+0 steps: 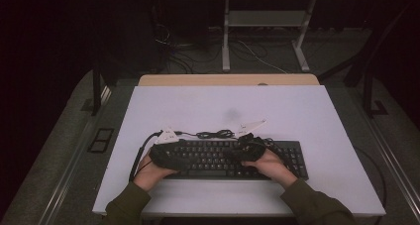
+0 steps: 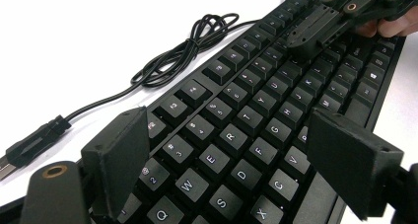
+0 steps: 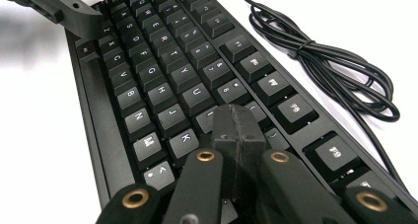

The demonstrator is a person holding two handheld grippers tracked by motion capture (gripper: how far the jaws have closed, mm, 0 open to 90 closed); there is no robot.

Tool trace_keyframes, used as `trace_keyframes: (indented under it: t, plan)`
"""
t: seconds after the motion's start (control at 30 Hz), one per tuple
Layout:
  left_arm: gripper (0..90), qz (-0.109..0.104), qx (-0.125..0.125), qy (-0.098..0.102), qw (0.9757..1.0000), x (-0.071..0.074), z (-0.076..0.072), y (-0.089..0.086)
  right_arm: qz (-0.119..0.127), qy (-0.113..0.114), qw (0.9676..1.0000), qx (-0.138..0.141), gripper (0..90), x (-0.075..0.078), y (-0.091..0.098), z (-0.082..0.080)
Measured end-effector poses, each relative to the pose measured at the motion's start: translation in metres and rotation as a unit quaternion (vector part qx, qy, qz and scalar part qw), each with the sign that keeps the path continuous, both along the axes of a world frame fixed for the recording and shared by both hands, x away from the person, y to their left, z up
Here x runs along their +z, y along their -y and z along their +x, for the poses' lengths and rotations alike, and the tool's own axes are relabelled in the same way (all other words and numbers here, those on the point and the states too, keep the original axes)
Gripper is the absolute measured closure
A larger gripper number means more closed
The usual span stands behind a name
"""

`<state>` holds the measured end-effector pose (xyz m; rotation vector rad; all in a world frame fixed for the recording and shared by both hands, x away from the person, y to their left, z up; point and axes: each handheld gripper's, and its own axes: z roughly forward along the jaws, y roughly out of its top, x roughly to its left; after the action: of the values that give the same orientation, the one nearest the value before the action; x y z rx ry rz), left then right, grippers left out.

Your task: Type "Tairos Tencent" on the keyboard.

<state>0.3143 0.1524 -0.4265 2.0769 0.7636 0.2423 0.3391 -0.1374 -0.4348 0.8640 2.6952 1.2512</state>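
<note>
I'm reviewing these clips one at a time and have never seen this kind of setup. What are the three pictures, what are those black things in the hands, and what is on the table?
There is no robot here. A person holds a hand-held two-jaw gripper in each hand. The high view looks down on the white table from above the person's side. The other two pictures come from small cameras riding on the grippers, looking along their black jaws.

On the table lies a black keyboard, with its bundled cable behind it; the cable's plug lies loose on the table.

The left gripper hovers over the keyboard's left half with its jaws apart, holding nothing. The right gripper has its jaws shut together, their tip down at the keys near K, as if to press one. Whether it actually touches a key is hard to tell.
</note>
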Motion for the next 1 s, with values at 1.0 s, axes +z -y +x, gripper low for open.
trace_keyframes:
  t: [1.0]
  plan:
    - [17.5, 0.000, -0.001, 0.000, 1.0000, 0.000, -0.001, 0.000, 0.048, 0.014, 0.9988, -0.003, 57.4, 0.016, 0.011, -0.004]
